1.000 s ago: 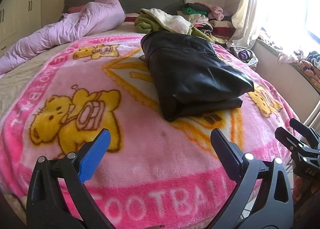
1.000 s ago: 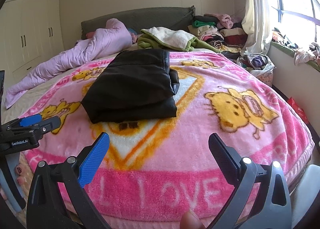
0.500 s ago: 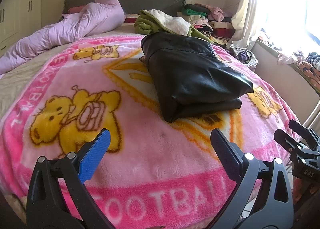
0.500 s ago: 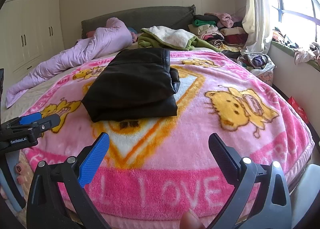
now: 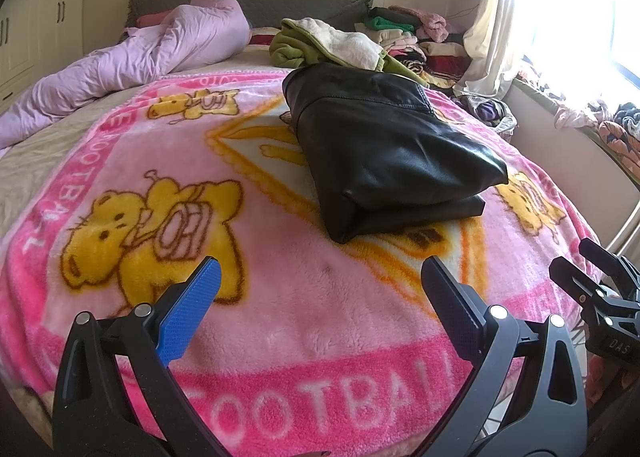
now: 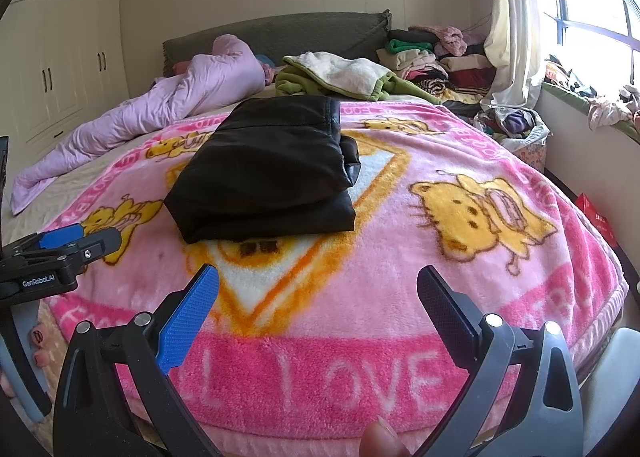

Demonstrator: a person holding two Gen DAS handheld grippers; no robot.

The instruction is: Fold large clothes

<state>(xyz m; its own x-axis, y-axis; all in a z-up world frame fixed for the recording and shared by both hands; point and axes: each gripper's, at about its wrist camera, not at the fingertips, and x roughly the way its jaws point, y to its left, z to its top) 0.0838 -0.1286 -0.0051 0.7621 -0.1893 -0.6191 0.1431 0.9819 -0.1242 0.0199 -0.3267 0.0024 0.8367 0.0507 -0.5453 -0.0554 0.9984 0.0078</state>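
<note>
A black leather garment (image 5: 384, 149) lies folded into a thick rectangle on the pink cartoon blanket (image 5: 280, 297) in the middle of the bed; it also shows in the right wrist view (image 6: 268, 173). My left gripper (image 5: 320, 281) is open and empty, held above the blanket's near edge, well short of the garment. My right gripper (image 6: 318, 289) is open and empty, also near the front edge. Each gripper shows at the edge of the other's view: the right one (image 5: 584, 269) and the left one (image 6: 76, 241).
A lilac duvet (image 5: 160, 53) lies bunched at the back left. A green and white blanket (image 5: 328, 45) sits behind the garment. Stacked clothes (image 6: 432, 61) pile at the back right by the curtain (image 6: 512, 29). White wardrobes (image 6: 60, 69) stand on the left.
Both grippers have drifted slightly; the views shift a little. The garment has not moved and both grippers stay open.
</note>
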